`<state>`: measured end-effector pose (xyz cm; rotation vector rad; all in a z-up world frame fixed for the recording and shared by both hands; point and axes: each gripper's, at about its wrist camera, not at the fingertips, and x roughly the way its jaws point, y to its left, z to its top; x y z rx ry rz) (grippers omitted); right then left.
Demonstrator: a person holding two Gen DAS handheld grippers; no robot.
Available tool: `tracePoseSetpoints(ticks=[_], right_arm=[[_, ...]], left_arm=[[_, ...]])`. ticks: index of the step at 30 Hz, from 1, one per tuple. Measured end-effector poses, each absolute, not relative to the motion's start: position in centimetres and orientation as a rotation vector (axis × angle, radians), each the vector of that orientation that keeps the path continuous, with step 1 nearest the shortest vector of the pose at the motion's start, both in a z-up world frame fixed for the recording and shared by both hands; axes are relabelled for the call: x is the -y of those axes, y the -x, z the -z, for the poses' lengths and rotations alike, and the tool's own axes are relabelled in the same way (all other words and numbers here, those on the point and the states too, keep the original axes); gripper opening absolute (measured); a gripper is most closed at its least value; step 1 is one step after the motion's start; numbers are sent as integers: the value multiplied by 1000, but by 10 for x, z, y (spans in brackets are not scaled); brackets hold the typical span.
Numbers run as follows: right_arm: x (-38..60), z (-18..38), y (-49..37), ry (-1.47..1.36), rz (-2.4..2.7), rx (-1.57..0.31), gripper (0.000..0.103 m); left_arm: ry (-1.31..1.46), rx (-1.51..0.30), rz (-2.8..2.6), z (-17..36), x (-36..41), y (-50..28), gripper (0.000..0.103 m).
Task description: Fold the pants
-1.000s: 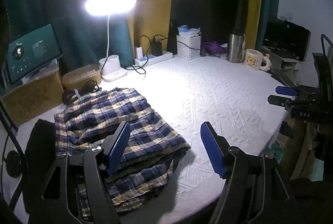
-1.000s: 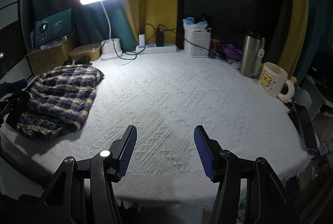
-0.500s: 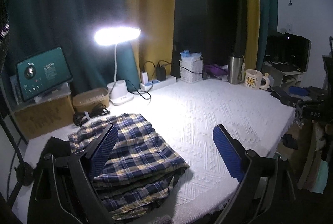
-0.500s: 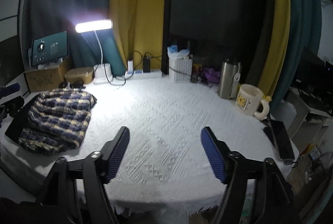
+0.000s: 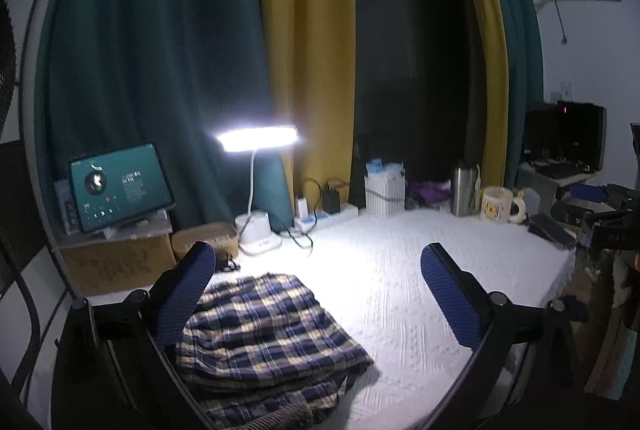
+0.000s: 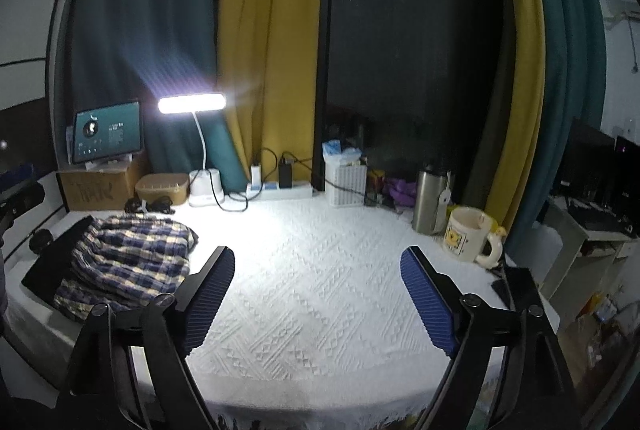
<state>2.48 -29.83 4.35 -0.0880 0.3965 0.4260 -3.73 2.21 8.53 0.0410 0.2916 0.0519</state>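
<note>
Left wrist view
- Item: plaid pants, folded into a stacked bundle, lower left of the frame, on the white textured bed cover.
- Left gripper: I read it spread wide, jaws just been opening, nothing between the pads; the left pad overlaps the bundle's near corner in the frame but sits above it, not pressing.
- Long axis: runs from the upper left toward the lower right of the frame; the neat folded edge faces right, looser layers show at the bottom.

Right wrist view
- Item: same pants, left middle of the frame, well apart from my right gripper.
- Right gripper: spread, jaws just been opening, empty, above bare cover.
- Long axis: slants from upper right to lower left here; exact waistband end I cannot tell.

Step in hand
- Judgement: fold looks finished; I am backing off.
- Doing it well: I lift straight clear and keep the pads off the cloth, so no layer drags open.
</note>
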Motion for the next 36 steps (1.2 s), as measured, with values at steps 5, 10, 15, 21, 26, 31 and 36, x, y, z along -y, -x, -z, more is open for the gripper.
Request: tracePoseSetpoints(ticks=[5, 10, 15, 21, 26, 31, 36], right_arm=[[297, -58, -15, 81, -407, -346, 88], [297, -73, -4, 82, -394, -299, 89], [300, -84, 5, 70, -381, -253, 96], [301, -98, 16, 65, -373, -212, 97], [305, -110, 24, 41, -369, -182, 98], [308, -122, 31, 35, -359, -164, 98], [308, -132, 33, 37, -345, -164, 98]], left_arm=[[-24, -265, -35, -92, -20, 44, 102], [-22, -199, -61, -100, -18, 54, 102], [10, -139, -76, -111, -23, 64, 102], [-24, -114, -112, -120, -18, 67, 102], [-6, -88, -113, -128, -21, 70, 102], [26, -107, -117, -134, -28, 67, 102], [20, -90, -126, -141, -30, 71, 102]])
